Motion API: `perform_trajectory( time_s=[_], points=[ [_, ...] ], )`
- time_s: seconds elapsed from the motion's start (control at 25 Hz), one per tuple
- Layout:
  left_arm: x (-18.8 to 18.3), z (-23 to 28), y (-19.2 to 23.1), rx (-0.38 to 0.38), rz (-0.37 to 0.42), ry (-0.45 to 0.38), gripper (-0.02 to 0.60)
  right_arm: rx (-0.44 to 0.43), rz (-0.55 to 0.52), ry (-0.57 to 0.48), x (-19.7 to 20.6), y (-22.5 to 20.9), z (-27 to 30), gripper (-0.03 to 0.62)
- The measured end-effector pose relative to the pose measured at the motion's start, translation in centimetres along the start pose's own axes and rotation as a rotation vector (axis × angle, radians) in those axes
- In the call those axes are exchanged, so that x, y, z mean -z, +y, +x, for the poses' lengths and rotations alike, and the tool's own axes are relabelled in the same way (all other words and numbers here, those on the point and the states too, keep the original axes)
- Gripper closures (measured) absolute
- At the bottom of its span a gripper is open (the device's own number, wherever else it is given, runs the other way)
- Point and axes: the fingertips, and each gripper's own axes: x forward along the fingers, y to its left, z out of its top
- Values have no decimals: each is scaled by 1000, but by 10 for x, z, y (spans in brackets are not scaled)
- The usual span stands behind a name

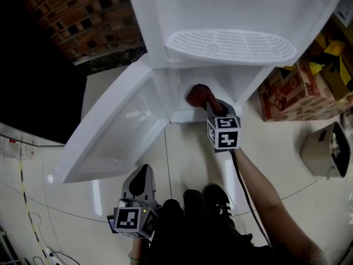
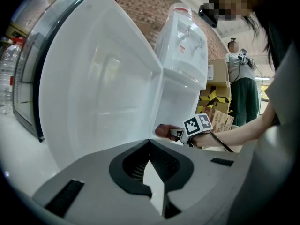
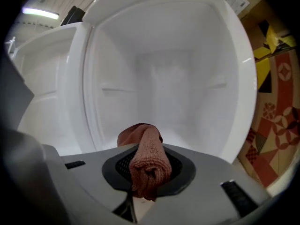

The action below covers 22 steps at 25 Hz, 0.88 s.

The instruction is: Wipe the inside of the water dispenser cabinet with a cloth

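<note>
The white water dispenser stands ahead with its lower cabinet open and its door swung out to the left. My right gripper is shut on a reddish-brown cloth and holds it at the cabinet's mouth, near the floor of the compartment. In the right gripper view the cloth bulges out between the jaws, with the bare white cabinet interior behind it. My left gripper hangs low in front of the door, shut with nothing in it. From the left gripper view I see the door and the right gripper.
Cardboard boxes stand to the right of the dispenser. A beige bin sits on the tiled floor further right. A brick wall lies behind on the left. A person in green stands in the background of the left gripper view.
</note>
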Motion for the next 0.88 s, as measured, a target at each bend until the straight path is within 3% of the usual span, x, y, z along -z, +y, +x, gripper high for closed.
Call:
perform_trajectory(
  time_s=[0.2, 0.44, 0.56, 0.88],
  points=[
    [1, 0, -1, 3, -4, -5, 586, 158, 76, 10, 10, -74, -22, 516],
    [0, 2, -4, 2, -7, -3, 586, 182, 69, 15, 18, -92, -33, 516],
    [0, 3, -6, 4, -3, -1, 586, 162, 77, -9, 15, -84, -35, 516],
    [4, 17, -22, 23, 47, 17, 586, -34, 69, -106, 6, -6, -81, 516]
  ],
)
